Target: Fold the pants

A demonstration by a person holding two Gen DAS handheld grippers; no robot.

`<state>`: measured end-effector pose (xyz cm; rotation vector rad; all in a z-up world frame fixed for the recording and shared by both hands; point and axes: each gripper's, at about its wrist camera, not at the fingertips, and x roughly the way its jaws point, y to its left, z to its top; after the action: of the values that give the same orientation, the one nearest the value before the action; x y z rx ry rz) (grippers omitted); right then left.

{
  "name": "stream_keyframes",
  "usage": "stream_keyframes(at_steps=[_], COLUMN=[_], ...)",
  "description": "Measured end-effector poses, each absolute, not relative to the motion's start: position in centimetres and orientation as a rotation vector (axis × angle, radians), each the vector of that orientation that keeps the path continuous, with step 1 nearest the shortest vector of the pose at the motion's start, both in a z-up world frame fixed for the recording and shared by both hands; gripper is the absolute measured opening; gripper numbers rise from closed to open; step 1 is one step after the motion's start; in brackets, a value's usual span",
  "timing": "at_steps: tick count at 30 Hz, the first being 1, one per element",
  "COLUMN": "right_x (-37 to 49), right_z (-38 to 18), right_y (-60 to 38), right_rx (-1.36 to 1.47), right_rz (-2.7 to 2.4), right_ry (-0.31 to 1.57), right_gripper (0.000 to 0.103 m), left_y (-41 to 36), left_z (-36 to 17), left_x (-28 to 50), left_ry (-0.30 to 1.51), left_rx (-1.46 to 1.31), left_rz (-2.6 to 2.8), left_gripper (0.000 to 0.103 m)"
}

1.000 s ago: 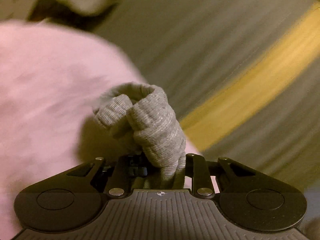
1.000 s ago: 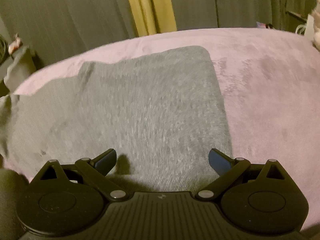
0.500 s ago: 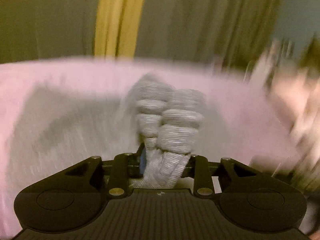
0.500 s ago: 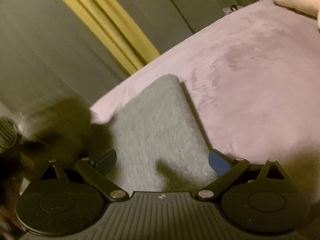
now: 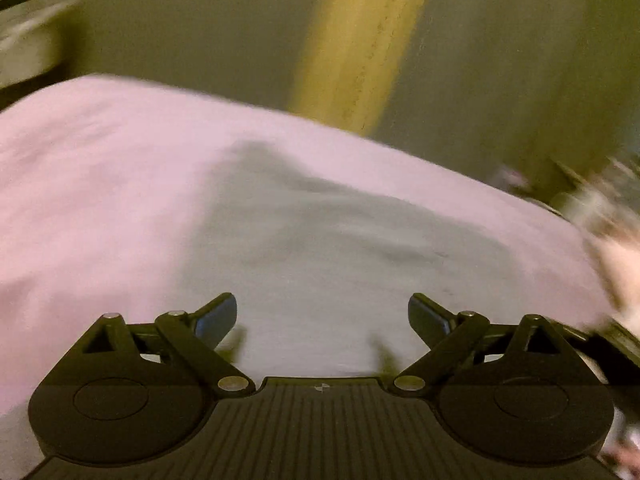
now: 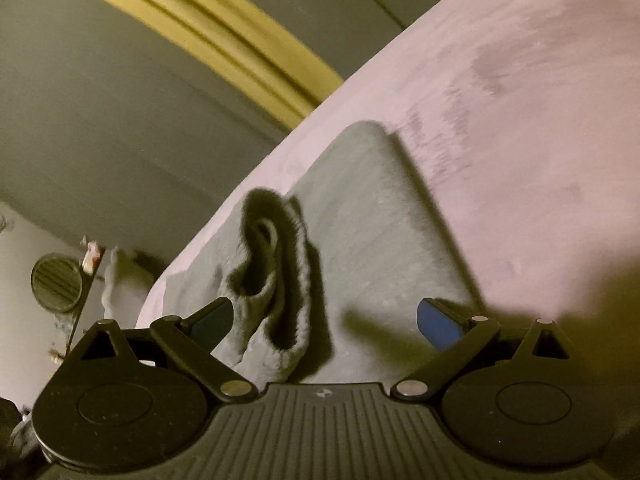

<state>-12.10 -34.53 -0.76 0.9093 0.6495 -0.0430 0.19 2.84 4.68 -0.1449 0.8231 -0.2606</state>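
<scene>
In the left wrist view, the left gripper has its jaws wide apart and nothing is between them. The grey pants lie flat on the pink bed, directly in front of the fingers. The picture is blurred, so I cannot tell if the fingers touch the cloth. Behind the bed hangs a curtain with a yellow stripe.

In the right wrist view, the right gripper also has its jaws wide and holds nothing. The pants lie on the bed as a flat rectangle. A ribbed cuff stands up in a loose bunch on top, just beside the left finger. I judge that the fold is not finished, because this cuff is not flat. The open jaws are probably placed so that they can take or press the cuff next.
</scene>
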Motion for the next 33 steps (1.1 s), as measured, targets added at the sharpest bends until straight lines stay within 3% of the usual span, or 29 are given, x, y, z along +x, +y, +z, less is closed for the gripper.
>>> stream_keyframes(at_steps=[9,15,19,21,26,30,33], right_x=[-7.1,-3.3,-1.9,-2.0,-2.8,-2.1,-1.5], right_z=[-0.8,-0.7,-0.5,-0.4,-1.9,-3.6,-3.5], right_y=[-32.6,-30.5,-28.8,-28.6,-31.1,-32.6,-32.2], right_rx=[0.840,0.766,0.674,0.649,0.846,1.041,1.049], right_rz=[-0.005,0.019,0.045,0.072,0.130,0.149,0.140], right_ry=[0.735,0.805,0.848,0.849,0.835,0.851,0.869], right_gripper=[0.098,0.097,0.076,0.053,0.051,0.066,0.066], left_y=[8.5,10.7,11.6,11.8,11.8,12.0,12.1], left_z=[-0.1,-0.6,-1.7,-1.8,-1.8,-1.9,-2.0], left_x=[4.4,5.5,5.7,5.7,5.2,5.1,5.1], left_ry=[0.951,0.916,0.953,0.955,0.959,0.963,0.967], left_rx=[-0.200,-0.332,-0.393,-0.406,-0.416,-0.427,-0.439], left_rz=[0.107,0.191,0.194,0.196,0.197,0.205,0.211], left_gripper=[0.096,0.096,0.096,0.096,0.096,0.096,0.096])
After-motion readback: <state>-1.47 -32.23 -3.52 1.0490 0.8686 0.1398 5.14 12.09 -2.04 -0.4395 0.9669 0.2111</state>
